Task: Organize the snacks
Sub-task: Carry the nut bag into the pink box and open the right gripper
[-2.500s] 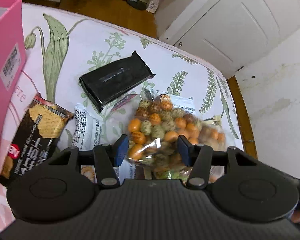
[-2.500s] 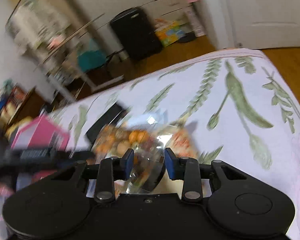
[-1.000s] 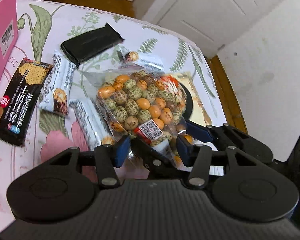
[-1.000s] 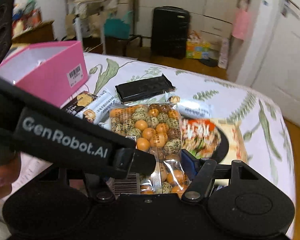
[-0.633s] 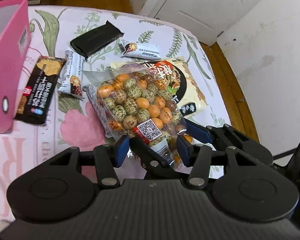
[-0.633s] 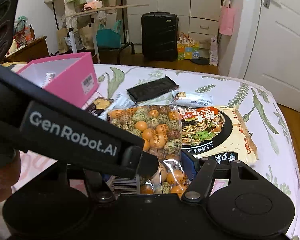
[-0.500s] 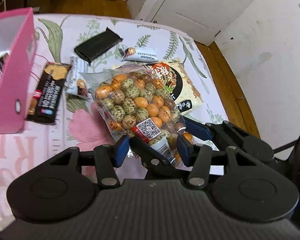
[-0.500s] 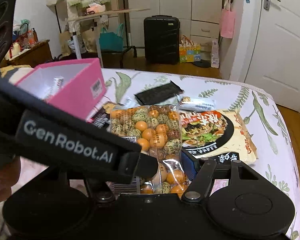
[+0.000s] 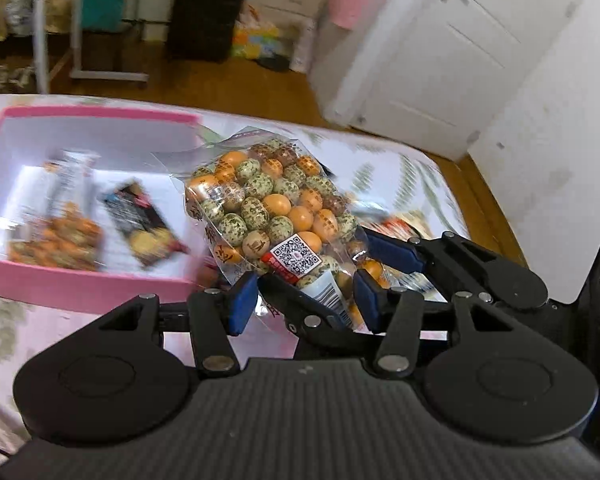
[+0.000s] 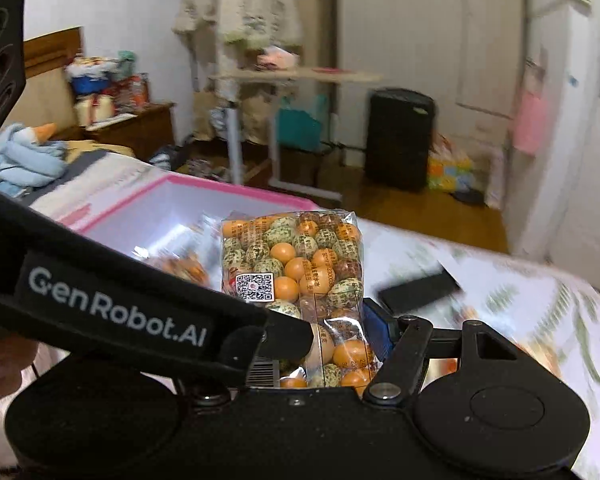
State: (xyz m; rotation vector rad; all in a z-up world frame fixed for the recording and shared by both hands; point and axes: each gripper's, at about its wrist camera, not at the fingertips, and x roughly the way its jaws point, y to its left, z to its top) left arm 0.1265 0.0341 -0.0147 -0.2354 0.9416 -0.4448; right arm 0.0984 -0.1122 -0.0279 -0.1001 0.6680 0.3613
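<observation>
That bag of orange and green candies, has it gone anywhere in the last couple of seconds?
Yes. The candy bag, earlier lying on the tablecloth, is now lifted in the right gripper and carried toward the pink box.

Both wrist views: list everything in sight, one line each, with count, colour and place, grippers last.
Clear plastic bag of coated nuts: one, orange, green-speckled and brown, held up beside the box.
Open cardboard box: one, pink, on the bed, several blurred snack packets inside.
Flat foil packet: one, black, on the bedspread.
Floral bedspread: one, white with green leaves.
Hard-shell suitcase: one, black, on the floor.
Door: one, white.
Right gripper: black with blue fingers, shut on the bag's lower end.
Left gripper: black with blue fingers, open.
</observation>
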